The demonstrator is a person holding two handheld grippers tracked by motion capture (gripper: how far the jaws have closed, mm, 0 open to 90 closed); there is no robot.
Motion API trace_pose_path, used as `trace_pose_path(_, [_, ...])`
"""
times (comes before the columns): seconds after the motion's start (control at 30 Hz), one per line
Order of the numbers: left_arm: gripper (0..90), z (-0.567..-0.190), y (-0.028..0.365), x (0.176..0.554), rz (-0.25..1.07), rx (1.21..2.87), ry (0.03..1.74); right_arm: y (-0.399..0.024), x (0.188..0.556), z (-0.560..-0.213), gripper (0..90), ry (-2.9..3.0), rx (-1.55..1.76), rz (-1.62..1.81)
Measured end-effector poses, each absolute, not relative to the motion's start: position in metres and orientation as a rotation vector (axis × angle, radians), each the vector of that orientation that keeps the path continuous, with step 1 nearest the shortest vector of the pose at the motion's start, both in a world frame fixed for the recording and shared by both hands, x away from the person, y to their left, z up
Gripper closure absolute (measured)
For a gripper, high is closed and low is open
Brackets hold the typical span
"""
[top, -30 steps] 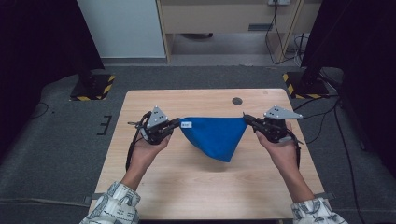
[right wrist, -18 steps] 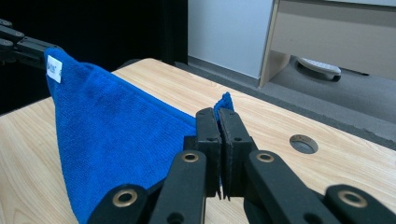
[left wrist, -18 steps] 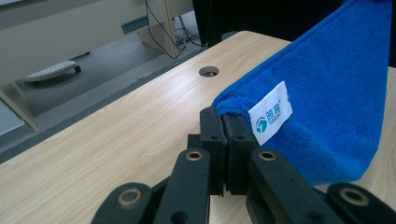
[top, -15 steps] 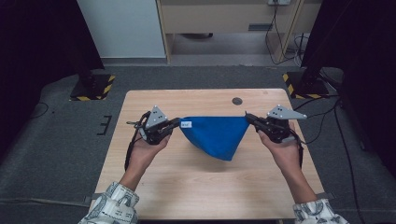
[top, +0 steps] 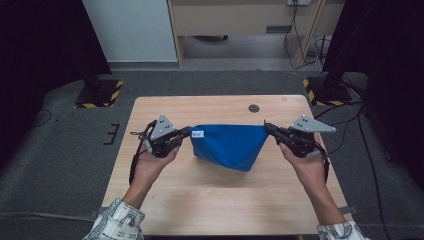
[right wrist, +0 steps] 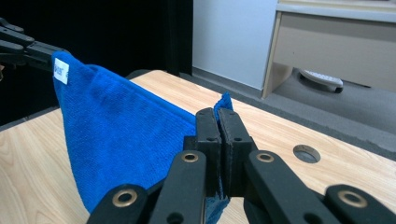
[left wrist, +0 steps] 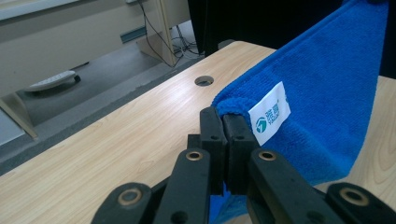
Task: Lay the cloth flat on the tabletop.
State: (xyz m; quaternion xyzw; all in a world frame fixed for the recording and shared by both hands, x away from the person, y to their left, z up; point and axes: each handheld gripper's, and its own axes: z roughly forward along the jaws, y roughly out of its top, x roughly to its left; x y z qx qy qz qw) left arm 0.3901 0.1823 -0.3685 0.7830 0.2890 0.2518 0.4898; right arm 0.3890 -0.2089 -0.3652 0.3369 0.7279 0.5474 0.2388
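A pale wooden surface (top: 220,200) stands on grey carpet, with a round cable hole (top: 254,108) near its far edge. Beyond it are a white panel and a light wooden cabinet, and black stands with yellow-striped bases sit at the far left and far right.

A blue cloth (top: 230,146) hangs stretched over the middle of the surface. The left tongs (top: 186,133) are clamped tight on its left top corner, just beside a white label (left wrist: 270,112). The right tongs (top: 267,127) are clamped tight on its right top corner. The top hem runs taut between them, and the cloth sags to a point toward the near side.

Bare wood lies open on the near side of the cloth and on the far side up to the hole. The left and right edges of the surface lie close beside each hand.
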Motion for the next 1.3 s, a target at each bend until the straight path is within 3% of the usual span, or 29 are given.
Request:
trace_pose_path(0.83, [88.1, -0.345, 0.178, 0.337, 0.572, 1.934, 0.586, -0.224, 0.310, -0.334, 87.8, 1.962, 0.850, 1.514])
trace_pose_path(0.97, [88.1, -0.355, 0.176, 0.355, 0.555, 1.961, 0.624, -0.220, 0.320, -0.341, 87.8, 1.987, 0.862, 1.464])
trace_pose_path(1.3, [87.8, -0.375, 0.174, 0.415, 0.530, 1.959, 0.727, -0.224, 0.387, -0.380, 87.8, 1.971, 1.007, 1.391])
